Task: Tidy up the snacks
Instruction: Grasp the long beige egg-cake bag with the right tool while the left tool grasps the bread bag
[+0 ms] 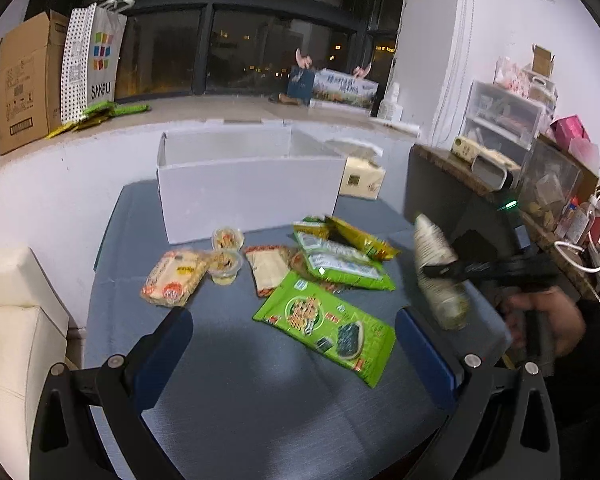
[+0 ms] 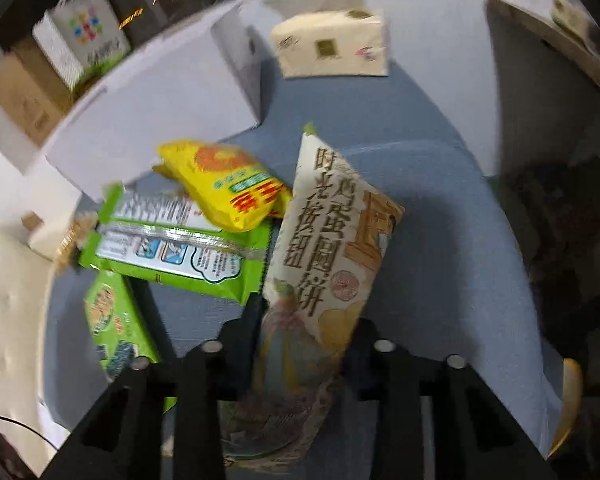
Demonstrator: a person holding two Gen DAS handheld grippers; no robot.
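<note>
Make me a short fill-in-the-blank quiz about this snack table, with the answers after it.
1. The right gripper is shut on a tall cream ____.
2. The left gripper hangs ____ above the blue table, holding nothing.
3. The white box behind the snacks stands open and looks ____.
4. The two small clear cups stand ____ the white box.

Answers: snack bag; open; empty; in front of

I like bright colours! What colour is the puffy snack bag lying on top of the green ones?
Bright yellow, with orange and green print. The right wrist view shows it best.
</note>
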